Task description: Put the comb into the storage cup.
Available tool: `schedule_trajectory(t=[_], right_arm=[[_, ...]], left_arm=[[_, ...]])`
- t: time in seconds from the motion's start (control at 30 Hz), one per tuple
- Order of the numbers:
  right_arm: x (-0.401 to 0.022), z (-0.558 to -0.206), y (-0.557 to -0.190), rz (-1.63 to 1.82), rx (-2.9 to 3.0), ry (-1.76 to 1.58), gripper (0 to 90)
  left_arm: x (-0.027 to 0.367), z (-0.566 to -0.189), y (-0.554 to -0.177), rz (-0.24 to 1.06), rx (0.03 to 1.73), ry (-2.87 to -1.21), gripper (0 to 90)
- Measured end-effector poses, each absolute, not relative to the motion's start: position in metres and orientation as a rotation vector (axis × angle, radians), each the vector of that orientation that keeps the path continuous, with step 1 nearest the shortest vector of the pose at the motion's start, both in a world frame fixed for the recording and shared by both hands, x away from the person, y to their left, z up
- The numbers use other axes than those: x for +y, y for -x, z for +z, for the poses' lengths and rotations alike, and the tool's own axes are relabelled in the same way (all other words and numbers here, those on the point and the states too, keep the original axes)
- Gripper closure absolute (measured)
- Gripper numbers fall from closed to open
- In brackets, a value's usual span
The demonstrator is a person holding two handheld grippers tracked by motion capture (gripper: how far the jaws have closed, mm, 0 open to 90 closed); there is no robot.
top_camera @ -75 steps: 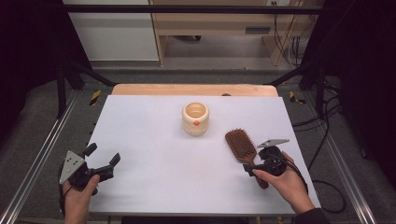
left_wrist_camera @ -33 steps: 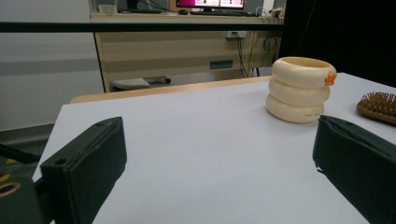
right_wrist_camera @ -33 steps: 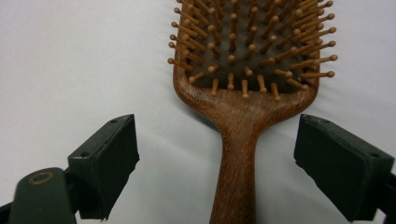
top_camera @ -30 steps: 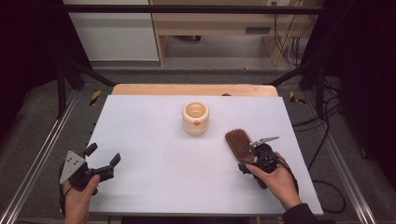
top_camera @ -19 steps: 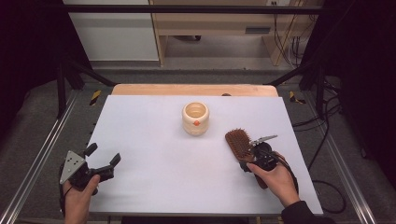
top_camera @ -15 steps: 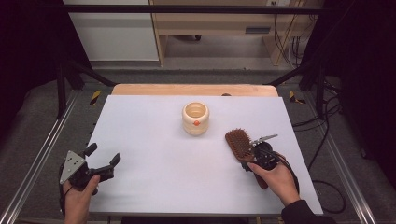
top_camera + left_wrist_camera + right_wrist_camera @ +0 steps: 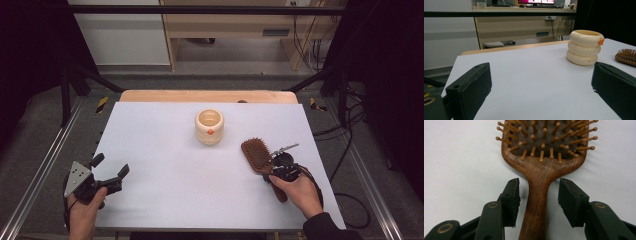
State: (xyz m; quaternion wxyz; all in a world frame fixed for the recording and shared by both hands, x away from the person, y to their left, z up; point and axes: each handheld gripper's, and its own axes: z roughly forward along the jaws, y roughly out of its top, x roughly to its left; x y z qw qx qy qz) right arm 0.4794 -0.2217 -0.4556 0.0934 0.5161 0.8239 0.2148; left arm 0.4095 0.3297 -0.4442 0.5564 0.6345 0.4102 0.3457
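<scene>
Right gripper [image 7: 539,192] sat low over the wooden hairbrush [image 7: 259,159], jaws astride the handle just below the paddle head. They'd just been closing, but in the right gripper view a sliver of white table [image 7: 165,150] showed each side of the handle, so pads weren't pressing yet: handle between them, not pinched. Brush lay bristles up at roughly 4 o'clock from the cream ringed cup [image 7: 209,126], head toward 11 o'clock, handle running back toward 5 o'clock under the right hand [image 7: 299,192]. In the high view the gripper body [image 7: 284,167] hid the grip spot, so contact there was hard to call; prob. a hair apart.

Left gripper [image 7: 111,171] was parked at the table's 8 o'clock corner, jaws spread wide, nothing between them. Left gripper view: cup [image 7: 584,47] w/ an orange dot on its rim stood off at 1 o'clock, the brush's bristles [image 7: 627,55] poking in at 3 o'clock. Left hand [image 7: 84,210] gripped from below, well apart from cup and brush.
</scene>
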Motion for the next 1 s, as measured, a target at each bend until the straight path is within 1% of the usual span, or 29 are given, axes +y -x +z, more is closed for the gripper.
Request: schedule_trajectory(t=[0.23,0.5,0.57,1.0], right_arm=[[-0.2218,-0.4556,-0.4801,0.631,2.456,-1.516,55.2],[-0.2207,-0.4544,-0.4800,0.605,2.465,-1.521,60.7],[-0.2194,-0.4542,-0.4795,0.581,2.462,-1.523,63.2],[-0.2169,-0.4541,-0.4816,0.525,2.458,-1.520,70.1]], left_arm=[[0.3296,-0.4441,-0.4095,0.816,0.968,-1.498,3.0],[0.3297,-0.4441,-0.4096,0.816,0.969,-1.499,3.0],[0.3295,-0.4441,-0.4097,0.816,0.968,-1.499,3.0],[0.3297,-0.4437,-0.4090,0.821,0.969,-1.501,3.1]])
